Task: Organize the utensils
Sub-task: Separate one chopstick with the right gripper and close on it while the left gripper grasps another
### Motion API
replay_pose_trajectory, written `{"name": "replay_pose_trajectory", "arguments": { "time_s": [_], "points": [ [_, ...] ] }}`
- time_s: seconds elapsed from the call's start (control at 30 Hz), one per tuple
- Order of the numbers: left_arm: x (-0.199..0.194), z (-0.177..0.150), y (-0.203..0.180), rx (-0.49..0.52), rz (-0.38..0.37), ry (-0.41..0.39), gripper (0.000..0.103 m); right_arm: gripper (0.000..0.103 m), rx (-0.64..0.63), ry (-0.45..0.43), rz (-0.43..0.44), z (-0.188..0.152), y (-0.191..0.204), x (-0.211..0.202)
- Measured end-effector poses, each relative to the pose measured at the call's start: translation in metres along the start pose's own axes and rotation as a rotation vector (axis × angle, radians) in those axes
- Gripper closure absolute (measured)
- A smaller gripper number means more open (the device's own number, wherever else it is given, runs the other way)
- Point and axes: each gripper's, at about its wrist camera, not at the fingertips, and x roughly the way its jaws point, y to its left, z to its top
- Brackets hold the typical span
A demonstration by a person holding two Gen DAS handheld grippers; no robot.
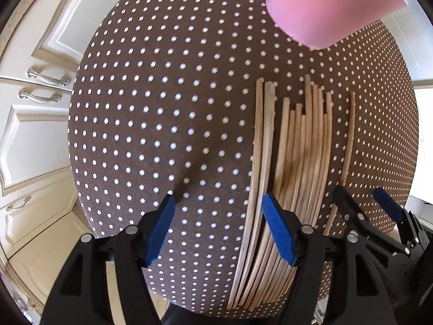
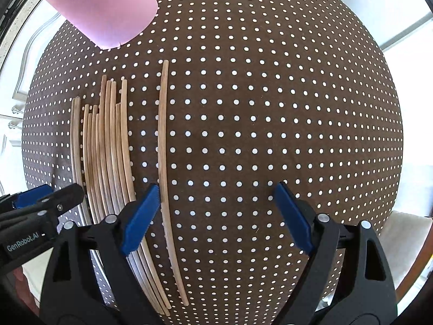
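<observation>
Currently the left gripper (image 1: 216, 230) is held with jaws wide and empty, its right pad just beside the pale wooden chopsticks (image 1: 303, 162) lying bunched on the brown, white-dotted tablecloth (image 1: 148, 122). The right gripper (image 2: 216, 216) is likewise spread wide, nothing clasped, one lone wooden chopstick (image 2: 163, 149) running just inside its left pad. A pink plastic cup (image 2: 102, 8) is seen at eleven o'clock in the right view. No chopstick appears stowed yet, so most of the sorting is judged undone.
</observation>
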Motion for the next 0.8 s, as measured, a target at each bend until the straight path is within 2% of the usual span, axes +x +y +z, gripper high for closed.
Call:
{"name": "replay_pose_trajectory", "arguments": {
  "time_s": [0.27,0.47,0.6,0.77,0.8],
  "points": [
    [0.002,0.005,0.0,0.031,0.019,-0.015,0.036,0.018,0.005,-0.004,-0.002,-0.002,0.003,0.001],
    [0.002,0.004,-0.001,0.034,-0.003,-0.018,0.036,0.018,0.008,-0.01,-0.006,-0.002,0.004,0.001],
    [0.003,0.005,-0.009,0.013,0.038,0.002,0.036,0.018,0.001,-0.011,-0.008,-0.002,0.004,0.001],
    [0.002,0.009,-0.011,0.026,0.055,-0.015,0.035,0.018,0.006,-0.015,-0.008,-0.004,0.004,0.001],
    [0.003,0.008,-0.008,0.019,0.034,-0.014,0.035,0.018,0.007,-0.014,-0.008,-0.003,0.004,0.001]
  ]
}}
